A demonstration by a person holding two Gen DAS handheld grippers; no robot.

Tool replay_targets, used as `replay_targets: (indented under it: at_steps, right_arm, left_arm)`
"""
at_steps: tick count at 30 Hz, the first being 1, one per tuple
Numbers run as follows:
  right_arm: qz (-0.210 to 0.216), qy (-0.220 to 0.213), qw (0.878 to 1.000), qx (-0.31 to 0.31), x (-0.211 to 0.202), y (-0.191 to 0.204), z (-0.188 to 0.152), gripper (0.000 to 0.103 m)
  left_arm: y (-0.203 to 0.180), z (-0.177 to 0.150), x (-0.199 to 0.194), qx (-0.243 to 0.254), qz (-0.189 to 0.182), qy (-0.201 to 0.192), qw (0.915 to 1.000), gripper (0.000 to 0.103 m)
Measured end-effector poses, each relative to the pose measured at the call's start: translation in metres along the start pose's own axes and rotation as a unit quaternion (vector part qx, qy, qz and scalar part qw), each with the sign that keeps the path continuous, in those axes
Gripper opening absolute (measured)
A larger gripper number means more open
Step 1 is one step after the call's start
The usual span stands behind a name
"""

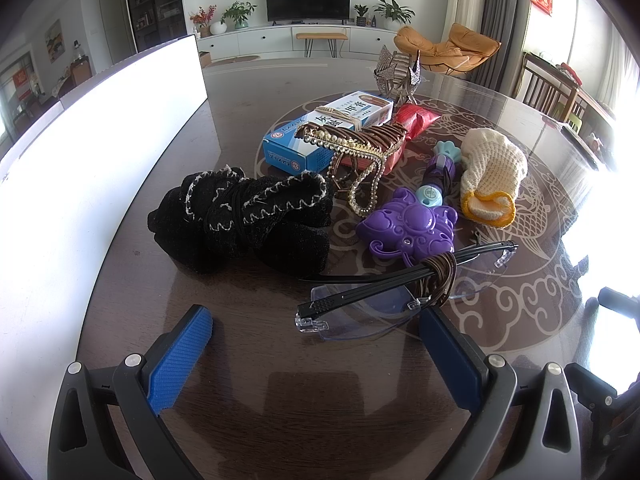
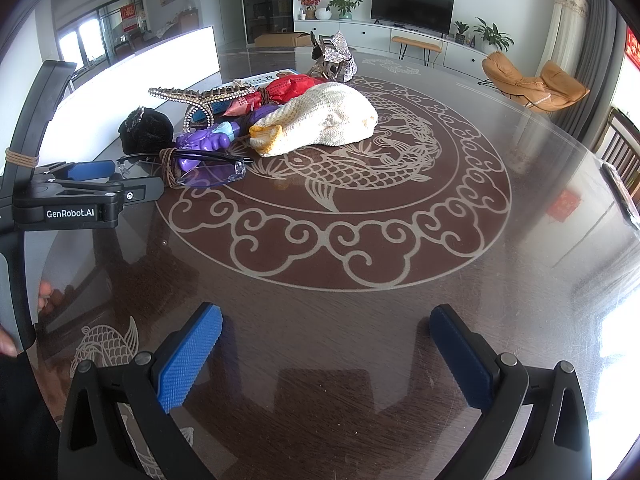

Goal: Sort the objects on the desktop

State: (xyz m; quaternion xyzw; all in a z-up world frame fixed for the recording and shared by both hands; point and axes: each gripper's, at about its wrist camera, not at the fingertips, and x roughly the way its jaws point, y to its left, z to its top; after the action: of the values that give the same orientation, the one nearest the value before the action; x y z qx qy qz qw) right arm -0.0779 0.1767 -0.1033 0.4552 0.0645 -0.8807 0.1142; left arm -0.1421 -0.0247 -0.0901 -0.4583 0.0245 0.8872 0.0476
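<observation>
On the dark glass-topped table (image 2: 400,320) with its carp pattern, I see my left gripper (image 1: 316,344) with its jaws spread wide, low over the near edge of the pile. Folded glasses (image 1: 384,292), bound with a brown cord, lie just ahead of it, their near end between my blue pads (image 1: 180,356) but untouched by either. Behind them sit a black knitted piece (image 1: 248,216), a purple plastic toy (image 1: 408,228), a cream knitted piece (image 1: 492,176), a beaded hair clip (image 1: 352,148) and a blue-and-white box (image 1: 320,132), all crowded together. My right gripper (image 2: 326,354) hangs wide apart too, holding nothing, over bare table well apart from the pile.
</observation>
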Motion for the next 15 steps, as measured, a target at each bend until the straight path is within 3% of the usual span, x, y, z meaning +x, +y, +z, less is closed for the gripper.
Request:
replay_targets:
  at_steps: [6,13,15]
  right_arm:
    - [0.000,0.000,1.000,0.000,0.000,0.000,0.000,0.103]
    - [0.000,0.000,1.000,-0.001,0.000,0.000,0.000,0.103]
    - [0.043,0.001,0.999,-0.016,0.000,0.003,0.005,0.103]
  left_arm:
    - [0.000,-0.003,-0.004,0.006,-0.003,0.012,0.9999,0.103]
    - [0.018,-0.046,-0.038,0.041,-0.025,0.049,0.9976,0.103]
    - [0.025,-0.053,-0.044,0.034,-0.021,0.058,0.9975,0.103]
